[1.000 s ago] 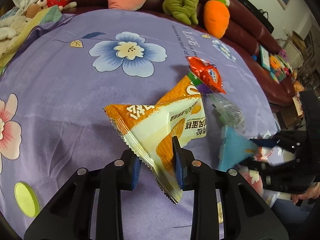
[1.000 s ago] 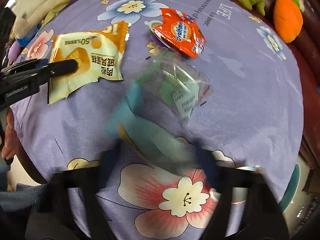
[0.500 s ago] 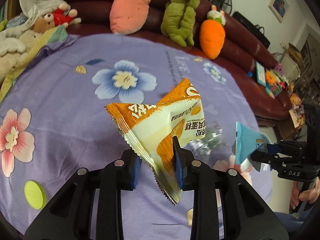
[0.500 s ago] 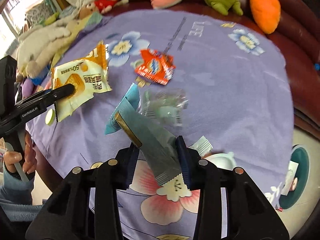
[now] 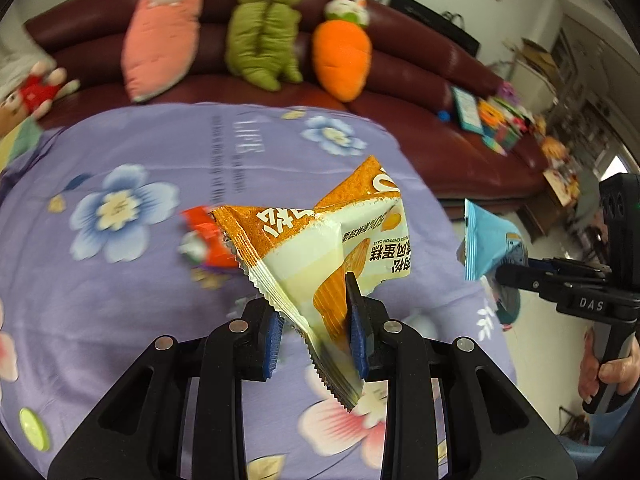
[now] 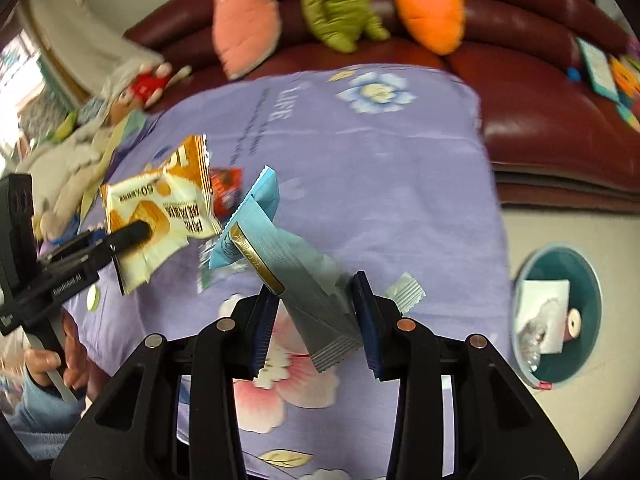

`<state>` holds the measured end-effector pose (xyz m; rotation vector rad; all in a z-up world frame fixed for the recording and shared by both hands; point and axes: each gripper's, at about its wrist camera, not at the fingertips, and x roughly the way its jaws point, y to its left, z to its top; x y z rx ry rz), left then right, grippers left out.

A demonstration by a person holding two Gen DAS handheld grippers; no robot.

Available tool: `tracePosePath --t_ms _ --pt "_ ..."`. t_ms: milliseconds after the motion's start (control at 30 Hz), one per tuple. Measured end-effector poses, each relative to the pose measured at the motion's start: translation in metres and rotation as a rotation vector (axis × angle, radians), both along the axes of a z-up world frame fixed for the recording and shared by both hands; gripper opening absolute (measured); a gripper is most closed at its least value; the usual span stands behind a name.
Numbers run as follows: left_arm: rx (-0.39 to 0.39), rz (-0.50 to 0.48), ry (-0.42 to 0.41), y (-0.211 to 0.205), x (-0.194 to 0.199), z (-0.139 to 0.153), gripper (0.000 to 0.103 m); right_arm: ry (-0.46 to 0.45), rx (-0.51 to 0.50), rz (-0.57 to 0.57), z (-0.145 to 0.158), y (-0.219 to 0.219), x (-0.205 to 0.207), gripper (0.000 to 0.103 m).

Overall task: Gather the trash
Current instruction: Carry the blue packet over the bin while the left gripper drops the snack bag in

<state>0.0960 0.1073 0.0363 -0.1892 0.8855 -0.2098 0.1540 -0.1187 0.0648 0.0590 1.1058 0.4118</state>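
both wrappers have lifted clear of the purple cloth [image 6: 400,184]: the orange wrapper [image 5: 320,264] clamped in the left gripper [image 5: 316,336], the blue wrapper [image 6: 296,276] pinched in the right gripper [image 6: 316,324]. both point steeply down over the cloth; the bin [image 6: 592,280] sits just off its right edge, likely next. a red wrapper [image 5: 204,240] remains on the cloth.

I have one wrapper [image 5: 320,264] up in my left gripper [image 5: 316,332] and another wrapper [image 6: 296,272] in my right gripper [image 6: 316,324], both above the table [image 6: 400,184]. A third packet [image 5: 204,240] lies on the table behind them, the sofa [image 5: 420,80] beyond it. The bin [image 6: 560,316] stands on the floor right of the table.
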Motion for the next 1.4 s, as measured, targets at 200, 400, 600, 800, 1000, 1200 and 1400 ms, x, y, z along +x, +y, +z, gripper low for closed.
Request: tracePosePath --t_ms 200,400,600,800,1000,1200,1400 --pt "0.023 -0.094 -0.006 -0.062 0.023 0.002 0.029 -0.018 0.045 -0.107 0.002 -0.059 0.002 0.036" --pt "0.049 -0.167 0.004 -0.113 0.038 0.0 0.029 -0.02 0.093 -0.184 -0.003 -0.107 0.001 0.036" --pt "0.065 -0.255 0.017 -0.175 0.051 -0.002 0.029 -0.05 0.131 -0.29 -0.003 -0.167 -0.005 0.036" --pt "0.083 -0.348 0.032 -0.238 0.06 -0.009 0.029 -0.061 0.134 -0.431 -0.006 -0.239 -0.016 0.036" --pt "0.099 -0.431 0.08 -0.301 0.076 -0.03 0.029 -0.04 0.145 -0.528 -0.022 -0.292 -0.022 0.036" --pt "0.125 -0.481 0.13 -0.344 0.087 -0.054 0.029 -0.013 0.155 -0.568 -0.04 -0.323 -0.021 0.036" --pt "0.141 -0.508 0.173 -0.378 0.105 -0.079 0.029 0.029 0.153 -0.602 -0.061 -0.347 -0.014 0.036"
